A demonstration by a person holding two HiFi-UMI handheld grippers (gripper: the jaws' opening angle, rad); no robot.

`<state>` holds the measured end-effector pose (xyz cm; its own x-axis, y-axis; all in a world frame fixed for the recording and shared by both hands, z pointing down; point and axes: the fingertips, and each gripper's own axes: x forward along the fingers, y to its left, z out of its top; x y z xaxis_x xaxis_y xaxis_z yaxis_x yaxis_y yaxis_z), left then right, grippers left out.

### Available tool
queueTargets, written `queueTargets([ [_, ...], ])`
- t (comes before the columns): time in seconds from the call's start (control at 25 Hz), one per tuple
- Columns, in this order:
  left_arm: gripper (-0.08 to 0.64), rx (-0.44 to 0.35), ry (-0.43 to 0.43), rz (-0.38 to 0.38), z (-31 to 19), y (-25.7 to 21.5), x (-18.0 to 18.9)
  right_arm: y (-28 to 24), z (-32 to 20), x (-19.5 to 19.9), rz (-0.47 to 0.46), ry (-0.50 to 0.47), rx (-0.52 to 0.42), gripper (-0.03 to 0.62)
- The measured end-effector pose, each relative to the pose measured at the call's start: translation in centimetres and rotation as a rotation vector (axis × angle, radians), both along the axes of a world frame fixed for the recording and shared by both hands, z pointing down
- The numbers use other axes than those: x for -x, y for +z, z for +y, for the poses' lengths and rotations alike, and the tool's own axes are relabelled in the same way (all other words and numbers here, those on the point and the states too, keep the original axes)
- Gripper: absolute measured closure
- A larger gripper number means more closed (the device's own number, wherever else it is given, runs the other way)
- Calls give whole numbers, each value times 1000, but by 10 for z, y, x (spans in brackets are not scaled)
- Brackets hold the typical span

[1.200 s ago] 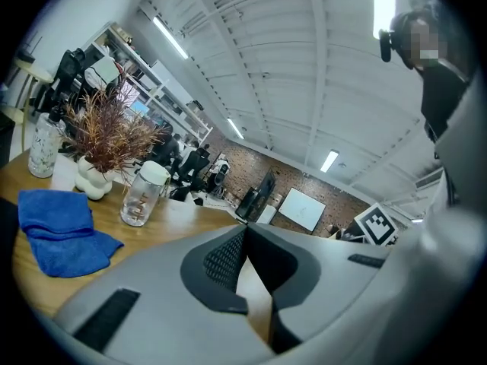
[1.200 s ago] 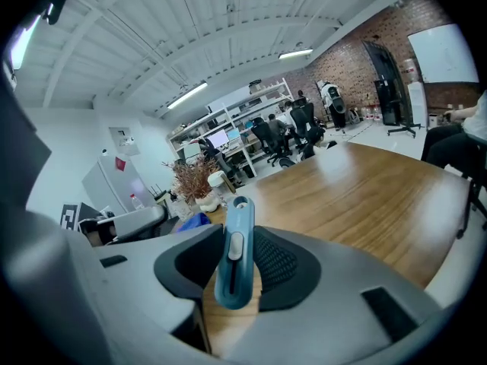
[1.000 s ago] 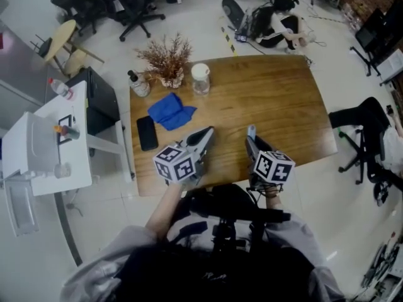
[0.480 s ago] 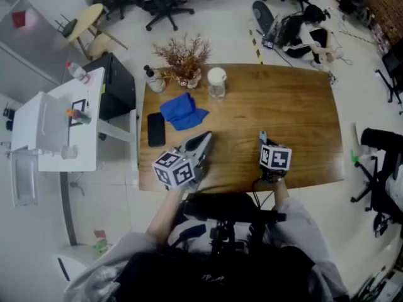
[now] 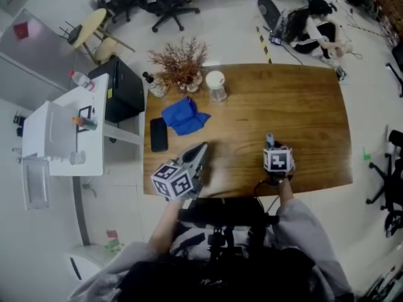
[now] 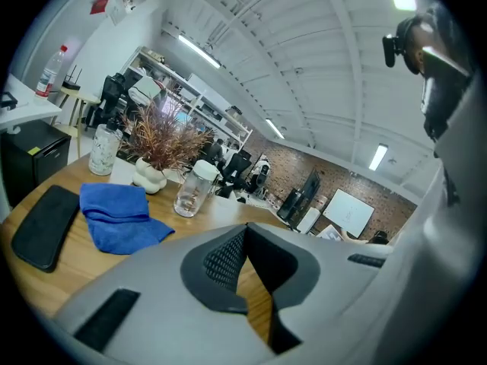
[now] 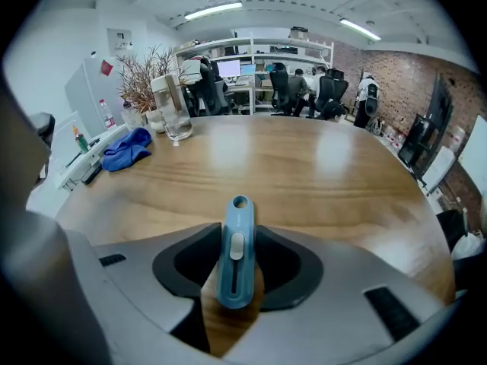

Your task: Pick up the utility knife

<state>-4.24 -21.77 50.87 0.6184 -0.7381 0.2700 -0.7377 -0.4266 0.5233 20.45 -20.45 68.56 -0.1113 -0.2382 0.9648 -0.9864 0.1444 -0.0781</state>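
The utility knife [image 7: 234, 265] sits lengthwise between the jaws of the right tool [image 7: 238, 225]. Its slider face is turned up toward that tool's camera, and its holed end points away past the tips. The long axis runs along the tool's own line, so the pads meet the two long edges. The jaws stand at a middling gap, closed on the knife. They have just been opening a little with the knife between them, so the hold looks light to me. Nearer the camera the jaws splay and wood shows on both sides of the handle.

From the head view, only the blue-grey far end of the utility knife [image 5: 269, 138] pokes out beyond the marker cube [image 5: 278, 160]. It is over the near right part of the worktop [image 5: 302, 99]. The right tool [image 5: 271, 147] is plainly the hand for the job. The left tool [image 5: 200, 151] is well apart to the left, its tips together on nothing.

Any lift turns on the pads staying square across those long edges.

The cube hides the jaws and most of the handle from above. No view settles whether the knife touches the wood or hangs just above it, and no blade shows. A blue cloth [image 5: 184, 117] and a phone [image 5: 158, 134] lie far off to the left.
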Motion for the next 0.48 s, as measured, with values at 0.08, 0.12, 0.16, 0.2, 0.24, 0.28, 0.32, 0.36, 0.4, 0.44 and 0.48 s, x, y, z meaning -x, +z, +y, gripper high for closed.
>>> queueTargets([
  [0.08,555,9,-5,-6,2,4,-1,-2,28,-8,5,74,109,437],
  [0.12,555,13,-7,-8,3,6,-1,-11,25,-11,2,91,67,437],
  [0.16,555,16,-7,-10,4,8,-1,-24,8,-12,-21,86,-57,437],
  [0.2,555,19,-5,-10,5,9,-1,-40,-18,-10,-61,72,-226,437],
  [0.24,555,21,0,-10,7,10,-3,-55,-41,-9,-110,69,-379,437],
  [0.28,555,22,7,-8,8,10,-5,-68,-53,-9,-166,95,-476,437],
  [0.32,555,22,15,-5,8,11,-7,-78,-54,-11,-230,149,-519,437],
  [0.36,555,22,24,-3,8,12,-9,-87,-51,-13,-299,214,-536,438],
  [0.4,555,23,33,-1,8,14,-10,-95,-47,-14,-365,281,-550,438],
  [0.44,555,22,44,0,7,16,-10,-104,-42,-15,-421,342,-567,439],
  [0.48,555,20,56,2,7,16,-10,-113,-38,-15,-460,392,-587,463],
])
